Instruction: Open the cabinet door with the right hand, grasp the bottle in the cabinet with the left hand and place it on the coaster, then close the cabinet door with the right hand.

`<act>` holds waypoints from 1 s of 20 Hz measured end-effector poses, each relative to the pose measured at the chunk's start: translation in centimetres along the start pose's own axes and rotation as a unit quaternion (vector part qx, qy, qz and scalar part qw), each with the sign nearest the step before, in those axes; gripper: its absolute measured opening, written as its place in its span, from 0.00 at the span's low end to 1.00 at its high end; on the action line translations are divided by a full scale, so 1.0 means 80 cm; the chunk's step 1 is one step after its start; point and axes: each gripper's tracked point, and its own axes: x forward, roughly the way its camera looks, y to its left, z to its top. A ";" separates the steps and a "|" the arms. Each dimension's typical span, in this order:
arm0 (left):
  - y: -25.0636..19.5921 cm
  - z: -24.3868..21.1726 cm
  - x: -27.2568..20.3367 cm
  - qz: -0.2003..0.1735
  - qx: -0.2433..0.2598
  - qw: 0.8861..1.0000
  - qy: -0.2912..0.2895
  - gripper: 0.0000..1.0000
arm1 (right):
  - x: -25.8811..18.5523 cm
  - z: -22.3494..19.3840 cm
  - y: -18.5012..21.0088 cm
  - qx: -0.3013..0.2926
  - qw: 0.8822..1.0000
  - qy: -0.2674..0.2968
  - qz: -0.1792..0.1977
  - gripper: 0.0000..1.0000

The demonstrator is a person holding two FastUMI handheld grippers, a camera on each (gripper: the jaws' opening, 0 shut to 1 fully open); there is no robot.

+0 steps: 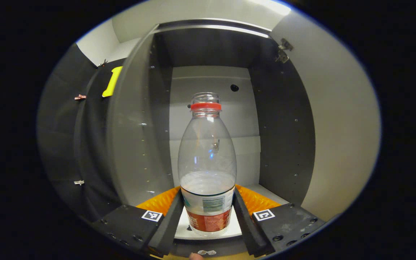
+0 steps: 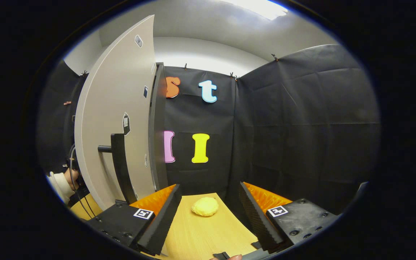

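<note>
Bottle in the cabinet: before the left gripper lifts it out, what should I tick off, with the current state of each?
1. Cabinet door open wide enough: ok, it stands swung out beside the cabinet.
2. Bottle upright: ok, it stands on the cabinet floor.
3. Left gripper centred on it: ok, the jaws flank its lower labelled part.
4. Both jaws pressing on the bottle: cannot tell; they sit right at its sides.
5. Right gripper free for the door: ok, open, holding nothing, over the wooden table.
6. Coaster ready: cannot tell; a yellow lump lies on the table.
</note>
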 end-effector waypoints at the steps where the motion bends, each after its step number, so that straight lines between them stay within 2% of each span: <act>1: 0.008 0.003 -0.016 0.002 0.001 1.000 -0.004 0.77 | 0.000 -0.001 0.003 0.002 1.000 0.002 0.004 0.98; 4: 0.031 0.004 -0.068 0.004 0.008 1.000 -0.016 0.76 | -0.003 0.001 0.008 0.000 1.000 0.000 0.010 0.98; 8: 0.058 -0.017 -0.131 0.008 -0.015 1.000 -0.019 0.76 | -0.006 0.010 0.020 -0.001 1.000 -0.012 0.017 0.98; 11: 0.081 -0.047 -0.176 0.017 -0.012 1.000 -0.018 0.76 | -0.007 0.017 0.033 -0.003 0.999 -0.021 0.023 0.98; 15: 0.098 -0.097 -0.223 0.009 -0.010 1.000 -0.009 0.76 | -0.006 0.026 0.039 -0.006 0.999 -0.035 0.024 0.98; 16: 0.102 -0.109 -0.231 0.008 -0.014 1.000 -0.008 0.76 | -0.006 0.027 0.039 -0.005 0.999 -0.036 0.024 0.94; 18: 0.105 -0.141 -0.242 0.004 -0.019 1.000 -0.002 0.76 | -0.006 0.028 0.040 0.001 0.999 -0.036 0.022 0.94; 19: 0.105 -0.159 -0.249 0.002 -0.016 1.000 0.001 0.77 | -0.004 0.027 0.040 0.003 0.999 -0.035 0.021 0.98; 20: 0.108 -0.175 -0.253 0.002 -0.009 1.000 0.003 0.76 | -0.004 0.028 0.039 0.004 0.999 -0.036 0.019 0.98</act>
